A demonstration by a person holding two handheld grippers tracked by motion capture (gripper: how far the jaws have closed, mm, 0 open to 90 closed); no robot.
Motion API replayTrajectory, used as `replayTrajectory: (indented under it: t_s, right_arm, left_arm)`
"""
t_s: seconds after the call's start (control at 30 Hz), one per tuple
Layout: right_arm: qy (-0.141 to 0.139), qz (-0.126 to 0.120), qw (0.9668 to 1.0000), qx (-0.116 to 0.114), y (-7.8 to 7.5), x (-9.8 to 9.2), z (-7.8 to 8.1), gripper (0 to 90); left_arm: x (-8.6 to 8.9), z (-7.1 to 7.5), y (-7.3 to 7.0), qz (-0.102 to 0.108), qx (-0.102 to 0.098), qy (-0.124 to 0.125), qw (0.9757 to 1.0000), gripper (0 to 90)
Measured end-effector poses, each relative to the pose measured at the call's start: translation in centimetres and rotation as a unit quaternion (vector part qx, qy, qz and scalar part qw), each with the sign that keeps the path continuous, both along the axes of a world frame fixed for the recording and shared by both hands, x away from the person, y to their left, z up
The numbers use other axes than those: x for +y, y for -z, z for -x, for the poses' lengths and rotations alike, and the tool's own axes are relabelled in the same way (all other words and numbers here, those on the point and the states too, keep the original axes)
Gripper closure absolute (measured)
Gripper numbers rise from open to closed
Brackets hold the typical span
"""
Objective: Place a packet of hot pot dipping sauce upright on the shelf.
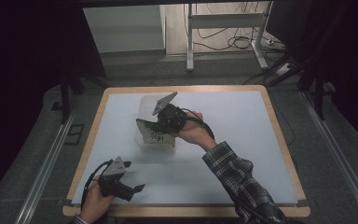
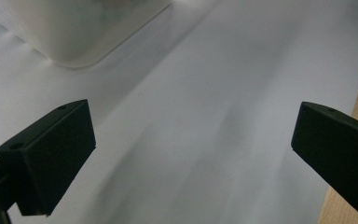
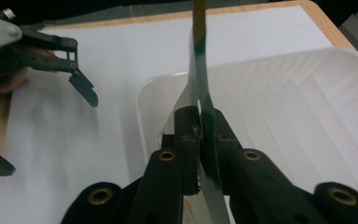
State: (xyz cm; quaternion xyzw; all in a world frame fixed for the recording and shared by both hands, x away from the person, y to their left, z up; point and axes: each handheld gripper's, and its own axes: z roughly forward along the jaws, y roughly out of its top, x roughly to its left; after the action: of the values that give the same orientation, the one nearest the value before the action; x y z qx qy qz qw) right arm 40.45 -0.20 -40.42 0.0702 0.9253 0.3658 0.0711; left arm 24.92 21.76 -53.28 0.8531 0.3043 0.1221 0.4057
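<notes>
**Packet pinched edge-on over the tub**

While the left gripper (image 1: 131,183) rests near the table's (image 1: 242,140) front left corner, it has nothing to do with the work: in the left gripper view its two black jaws stand wide apart over bare white surface, nothing between them, and the white tub's (image 2: 84,37) rounded corner lies well ahead of them.

Moving right, the tub (image 1: 144,105) sits left of the table's centre, toward the far edge. Over its near part hangs the right gripper (image 1: 161,126), and this hand is plainly the nearer one to the job. Its jaws are all but closed, pinching a thin, flat packet (image 1: 154,134) with a greenish face and dark print. In the right gripper view the packet (image 3: 200,70) is seen edge-on, rising straight out from between the pads with its long axis in line with the jaws, and its lower end trails down past the gripper body. Beneath and to the right of it lies the open tub (image 3: 279,135), apparently empty.

By my judgement, the coming move depends on the packet being over the tub, so a release should drop it inside; the near rim is close, which leaves some risk of it catching there.
</notes>
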Motion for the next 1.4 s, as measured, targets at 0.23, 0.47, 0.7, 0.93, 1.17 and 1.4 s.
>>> replayTrajectory:
  t_s: [0.23, 0.47, 0.7, 0.93, 1.17, 1.4]
  right_arm:
    - [0.002, 0.003, 0.9999, -0.01, 0.0, -0.1, 0.2, 75.1]
    - [0.009, -0.001, 0.9999, -0.015, -0.1, -0.5, 0.6, 62.7]
    - [0.015, -0.001, 0.9997, -0.018, -0.1, -1.3, 0.8, 51.7]
    - [0.02, -0.002, 0.9996, -0.02, 0.0, -1.9, 1.2, 44.6]
    - [0.028, -0.004, 0.9995, -0.018, 0.0, -2.7, 1.4, 39.2]
    - [0.032, -0.009, 0.9994, -0.013, 0.0, -3.3, 1.8, 35.9]
  left_arm:
    - [-0.1, 0.0, 0.0, -0.002, 0.001, 0.001, 1.0, 0.0]
    - [-0.1, 0.0, 0.0, -0.003, 0.001, 0.001, 1.0, 0.0]
    - [-0.1, 0.0, 0.1, -0.004, 0.002, 0.001, 1.0, 0.0]
    - [-0.2, 0.0, 0.1, -0.005, 0.002, 0.001, 1.0, 0.0]
    - [-0.2, 0.0, 0.1, -0.007, 0.002, 0.002, 1.0, 0.0]
    - [-0.2, 0.0, 0.1, -0.008, 0.004, 0.002, 1.0, 0.0]
